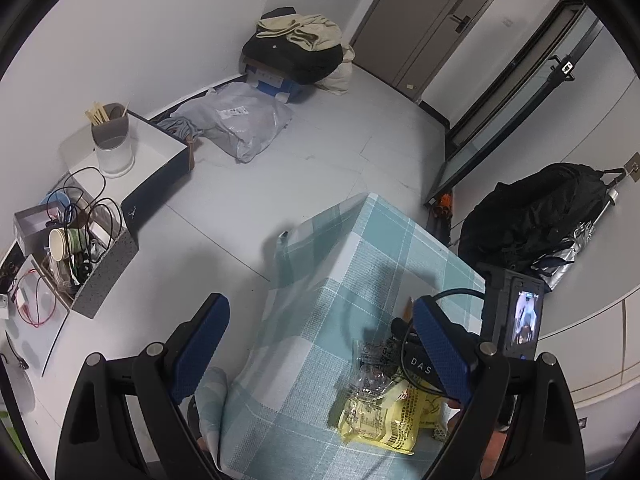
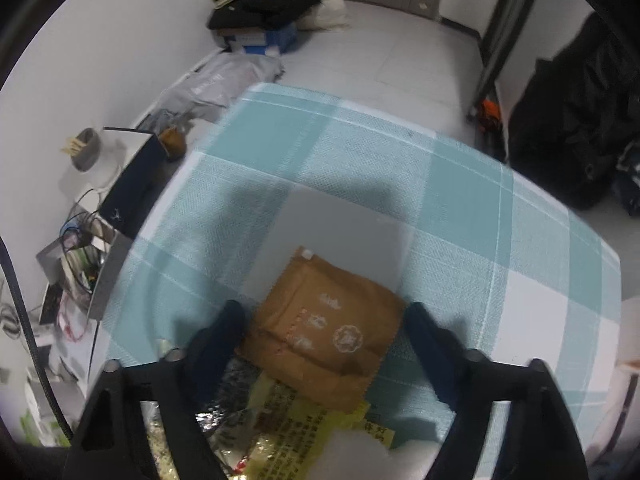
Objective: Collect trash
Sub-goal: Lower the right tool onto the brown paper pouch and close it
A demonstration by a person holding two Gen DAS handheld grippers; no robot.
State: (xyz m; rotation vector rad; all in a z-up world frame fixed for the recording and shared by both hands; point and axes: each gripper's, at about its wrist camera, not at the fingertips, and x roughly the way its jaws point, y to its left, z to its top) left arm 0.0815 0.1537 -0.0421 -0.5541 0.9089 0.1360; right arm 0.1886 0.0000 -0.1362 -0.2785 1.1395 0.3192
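Observation:
A yellow wrapper [image 1: 384, 416] and a clear crumpled plastic wrapper [image 1: 370, 364] lie on the teal checked tablecloth [image 1: 352, 264]. My left gripper [image 1: 320, 340] is open and empty, held above the table's left edge. In the right wrist view a brown paper packet [image 2: 324, 328] lies flat on the cloth [image 2: 460, 208], resting on the yellow wrapper [image 2: 296, 420]. My right gripper [image 2: 324, 324] is open, its fingers on either side of the brown packet. The right gripper's body and camera [image 1: 516, 316] show in the left wrist view.
A low white shelf [image 1: 132, 148] at left holds a grey cup [image 1: 110, 136] and a grey box of cables and paper cups [image 1: 80, 256]. A grey parcel [image 1: 236, 120] and a clothes pile [image 1: 296, 48] lie on the floor. A black bag [image 1: 536, 212] hangs at right.

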